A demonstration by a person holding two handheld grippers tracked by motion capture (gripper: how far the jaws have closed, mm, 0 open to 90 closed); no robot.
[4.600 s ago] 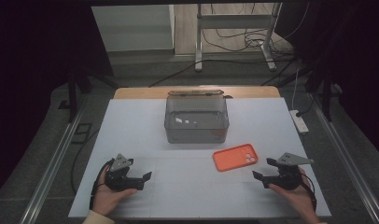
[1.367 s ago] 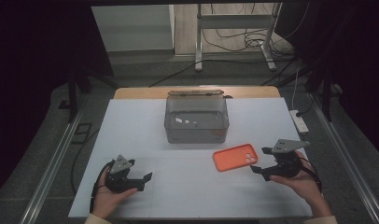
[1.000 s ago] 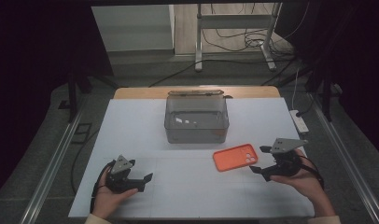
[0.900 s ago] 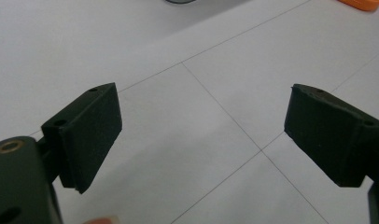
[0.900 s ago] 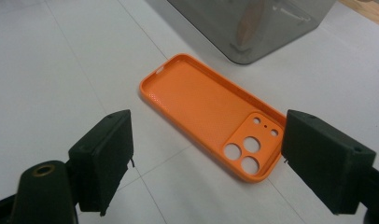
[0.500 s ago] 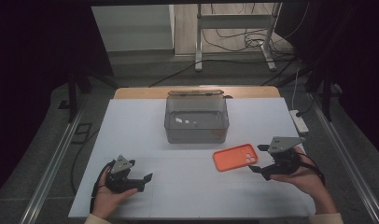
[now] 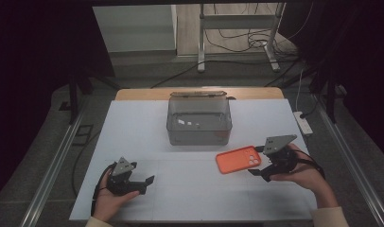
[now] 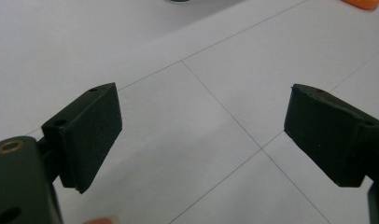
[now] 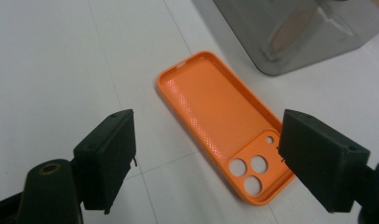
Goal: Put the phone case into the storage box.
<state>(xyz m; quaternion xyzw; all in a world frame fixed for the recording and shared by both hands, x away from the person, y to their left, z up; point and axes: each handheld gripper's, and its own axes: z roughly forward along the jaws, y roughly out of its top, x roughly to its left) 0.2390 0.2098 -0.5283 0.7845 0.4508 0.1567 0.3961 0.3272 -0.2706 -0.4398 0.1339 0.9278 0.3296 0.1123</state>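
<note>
The left claw (image 7: 145, 181) rests low on the white table (image 7: 133, 142), jaws apart and empty. The right claw (image 7: 258, 165) has closed in on the orange phone case (image 7: 237, 160), jaws spread beside its camera-cutout end, so a grasp looks imminent; the grey bin (image 7: 199, 120) stands beyond.

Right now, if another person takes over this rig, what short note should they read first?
Right gripper: open, empty, beside the camera-hole end of the orange phone case, not yet touching it.
Left gripper: open, empty, low over bare white table.
Case lies flat, inside facing up, in front of the grey clear box.
Done: right gripper is at the case.
Left: probably grasp and lift the case.
</note>
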